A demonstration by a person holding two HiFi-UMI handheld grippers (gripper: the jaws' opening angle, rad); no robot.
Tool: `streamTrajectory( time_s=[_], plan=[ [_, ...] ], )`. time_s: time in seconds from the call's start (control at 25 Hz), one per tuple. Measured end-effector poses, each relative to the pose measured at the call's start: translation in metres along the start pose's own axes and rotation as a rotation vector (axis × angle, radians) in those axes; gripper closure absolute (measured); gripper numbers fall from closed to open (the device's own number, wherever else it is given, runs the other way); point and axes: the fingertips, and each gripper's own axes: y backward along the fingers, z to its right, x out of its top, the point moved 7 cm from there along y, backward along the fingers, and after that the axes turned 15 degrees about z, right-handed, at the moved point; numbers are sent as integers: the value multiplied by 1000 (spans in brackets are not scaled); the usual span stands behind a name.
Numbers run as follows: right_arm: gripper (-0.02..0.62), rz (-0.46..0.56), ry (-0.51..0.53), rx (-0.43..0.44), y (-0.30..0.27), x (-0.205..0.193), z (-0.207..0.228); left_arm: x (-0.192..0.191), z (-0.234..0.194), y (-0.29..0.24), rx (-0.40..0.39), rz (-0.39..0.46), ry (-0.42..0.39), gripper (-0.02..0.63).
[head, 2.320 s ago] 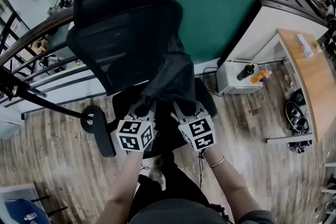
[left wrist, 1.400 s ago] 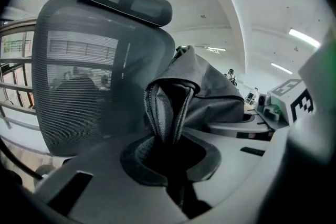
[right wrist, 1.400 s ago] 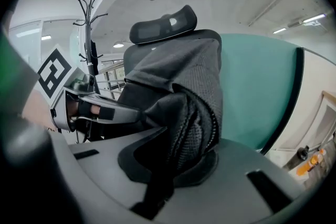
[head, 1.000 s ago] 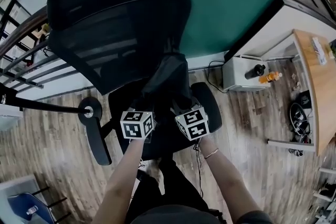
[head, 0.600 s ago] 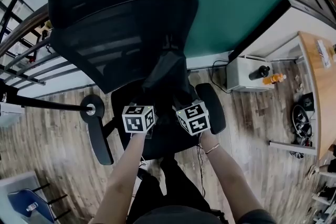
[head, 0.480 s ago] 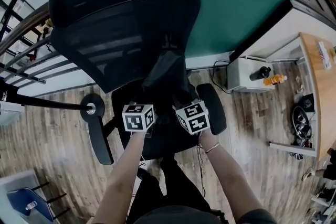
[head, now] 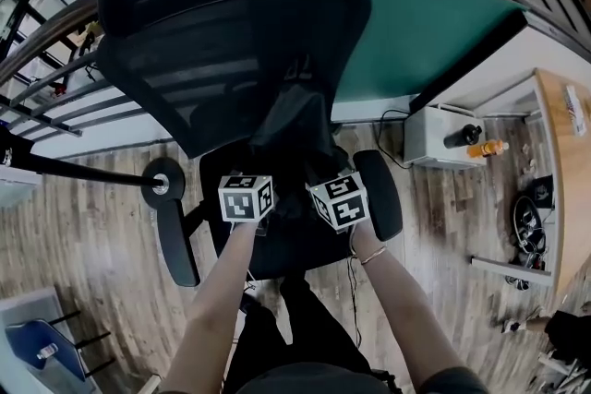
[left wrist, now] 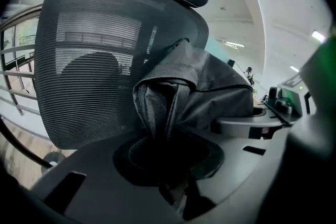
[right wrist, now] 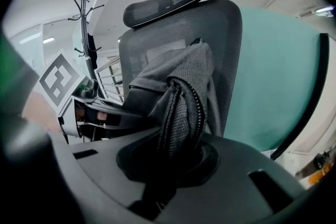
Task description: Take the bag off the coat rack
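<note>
- Head view: wood-plank floor (head: 88,226), with a black mesh chair (head: 212,41) in the middle of the picture.
- Behind the chair run a green partition (head: 420,32) and a curved railing (head: 46,97).
- On the right are a wooden desk (head: 565,171) and a low white cabinet (head: 429,143). A dark bottle (head: 459,136) and an orange one (head: 489,148) lie on the cabinet.
- Right gripper view shows the coat rack (right wrist: 84,13) well behind the chair, with bare hooks at its top.
- The bag (head: 295,120) is off the rack. It sits on the chair seat, slumped against the backrest.
- It is dark grey to black woven cloth, limp and creased, with a zip edge and a mesh-textured strap, and it bunches to a narrow fold at each gripper.
- Left gripper (head: 257,175): its jaws have just been easing apart. A gathered fold of bag cloth runs down between them and looks pinched at the tips.
- Right gripper (head: 319,173): jaws nearly together, pinching the strap and cloth at the bag's other side.
- Both grippers are just above the seat, side by side, angled down toward the bag.
</note>
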Motion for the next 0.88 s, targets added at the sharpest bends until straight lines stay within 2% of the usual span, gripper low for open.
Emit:
streamTrajectory(
  time_s=[0.4, 0.64, 0.88],
  plan=[
    [460, -3, -50, -18, -7, -3, -2, -5, -14, 1, 47, -25, 10, 460],
    [411, 11, -58, -16, -3, 3, -5, -6, -16, 7, 71, -23, 25, 377],
    [388, 49, -52, -26, 9, 13, -11, 1, -15, 26, 84, 11, 41, 359]
  ],
)
